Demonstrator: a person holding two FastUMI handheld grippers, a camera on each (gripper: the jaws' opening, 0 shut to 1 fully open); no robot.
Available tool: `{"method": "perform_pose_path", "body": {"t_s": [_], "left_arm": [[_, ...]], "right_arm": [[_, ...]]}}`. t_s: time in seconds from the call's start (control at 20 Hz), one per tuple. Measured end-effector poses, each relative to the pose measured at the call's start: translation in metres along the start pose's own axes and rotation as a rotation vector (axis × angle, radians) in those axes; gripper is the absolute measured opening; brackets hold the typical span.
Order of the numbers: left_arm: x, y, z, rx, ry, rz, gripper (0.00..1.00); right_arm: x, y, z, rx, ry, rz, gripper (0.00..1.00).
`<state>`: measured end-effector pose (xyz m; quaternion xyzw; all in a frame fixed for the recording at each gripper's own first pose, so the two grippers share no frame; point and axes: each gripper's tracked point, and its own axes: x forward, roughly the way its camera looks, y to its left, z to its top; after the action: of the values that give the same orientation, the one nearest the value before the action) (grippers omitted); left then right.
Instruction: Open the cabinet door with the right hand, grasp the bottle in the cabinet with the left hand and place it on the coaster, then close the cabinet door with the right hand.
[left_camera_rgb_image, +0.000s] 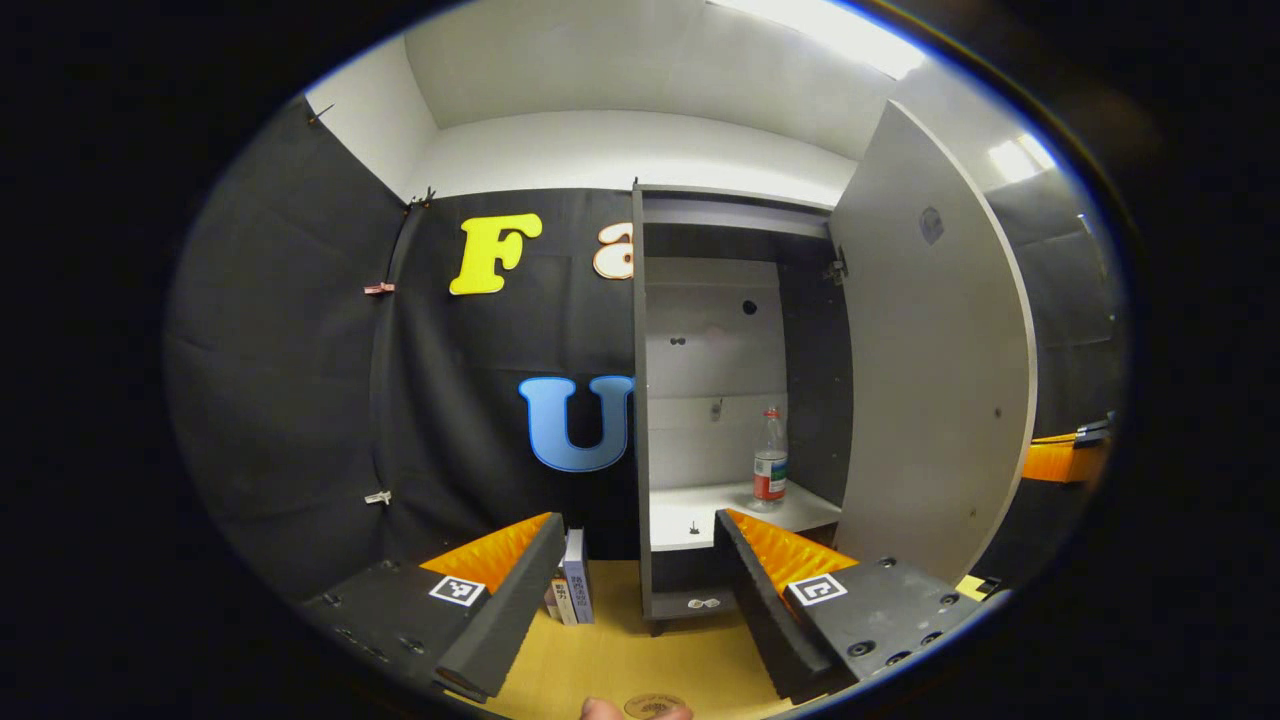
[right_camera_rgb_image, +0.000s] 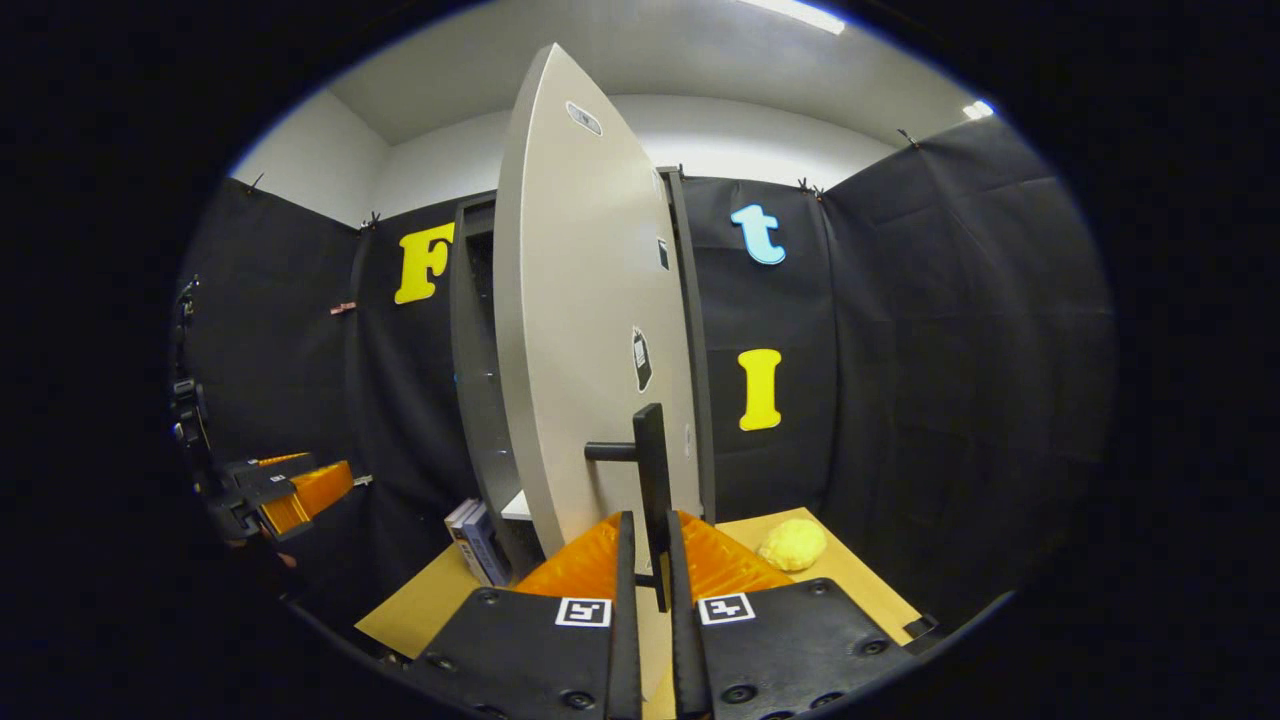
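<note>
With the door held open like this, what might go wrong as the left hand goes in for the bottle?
The bottle stands deep on the shelf near the door; the open left gripper might tip it. The right gripper, shut on the handle, might slip, letting the door swing.

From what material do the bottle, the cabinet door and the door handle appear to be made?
The bottle looks like clear plastic: see-through, with a printed label. The cabinet door looks like laminated board with a matte pale grey face and a flat, thin edge. The door handle is a dark bar, perhaps painted metal; its look leaves this open.
</note>
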<state>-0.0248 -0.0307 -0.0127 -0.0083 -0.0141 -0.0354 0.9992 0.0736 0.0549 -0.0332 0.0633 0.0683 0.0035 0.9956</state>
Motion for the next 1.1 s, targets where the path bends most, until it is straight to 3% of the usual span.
{"method": "perform_pose_path", "body": {"t_s": [0.95,1.05,1.1], "left_arm": [[0.064,-0.090,0.004,-0.006,0.013,-0.119,0.94],[0.076,-0.108,0.008,0.004,0.006,-0.140,0.96],[0.083,-0.117,0.011,0.010,0.002,-0.152,0.92]], "right_arm": [[-0.005,-0.052,0.004,0.003,-0.015,-0.126,0.16],[-0.005,-0.048,0.004,0.020,-0.014,-0.111,0.16],[-0.005,-0.045,0.003,0.019,-0.011,-0.099,0.16]]}}
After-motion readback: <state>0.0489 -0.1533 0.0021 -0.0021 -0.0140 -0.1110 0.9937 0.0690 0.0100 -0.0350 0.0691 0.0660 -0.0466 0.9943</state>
